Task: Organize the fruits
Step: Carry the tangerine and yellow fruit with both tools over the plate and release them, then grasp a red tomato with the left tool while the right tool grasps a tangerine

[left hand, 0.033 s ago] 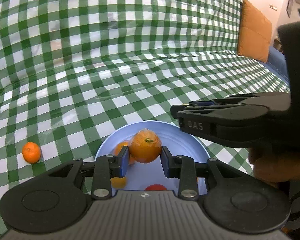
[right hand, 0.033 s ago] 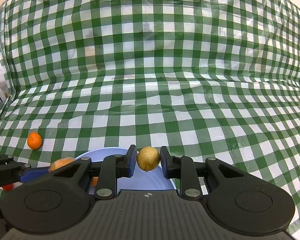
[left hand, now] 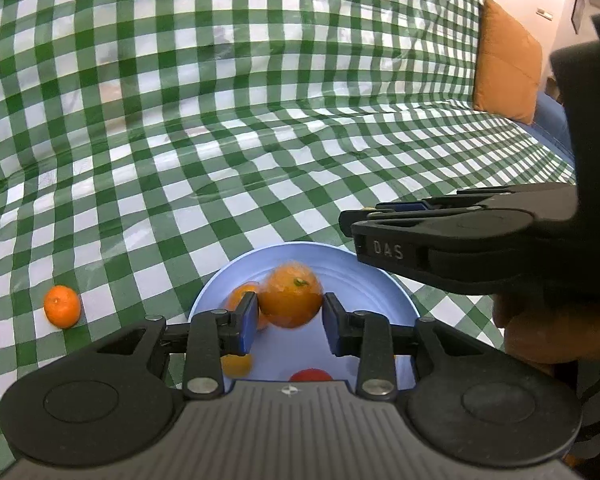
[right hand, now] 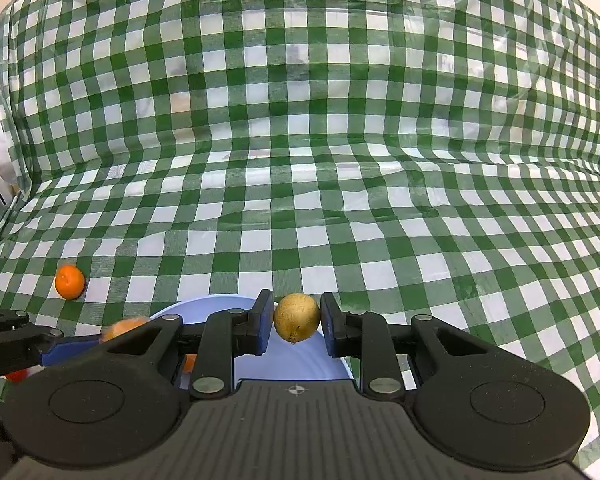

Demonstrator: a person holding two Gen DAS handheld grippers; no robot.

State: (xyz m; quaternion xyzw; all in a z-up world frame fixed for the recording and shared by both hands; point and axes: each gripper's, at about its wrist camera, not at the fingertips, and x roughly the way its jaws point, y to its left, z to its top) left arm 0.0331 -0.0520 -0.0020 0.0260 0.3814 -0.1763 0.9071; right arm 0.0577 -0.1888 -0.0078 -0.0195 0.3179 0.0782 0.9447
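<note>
The left tongs (left hand: 289,318) are gripping an orange (left hand: 291,295) directly above the blue bowl (left hand: 396,292), and the right tongs (right hand: 293,326) are clenching a yellow-brown fruit (right hand: 297,317) over the same bowl's far rim (right hand: 204,304). Judging from this, both are arriving to drop their fruit. The better course is lowering each close to the bowl floor before letting go, one after the other, since the right tongs are crossing just ahead of the left ones. Below the left tongs, another orange (left hand: 240,296), a yellowish fruit (left hand: 236,364) and a red one (left hand: 310,375) are crowding the landing spot. A tangerine (left hand: 62,306) is waiting on the checkered cloth (left hand: 260,120), well to the left of both tongs.
</note>
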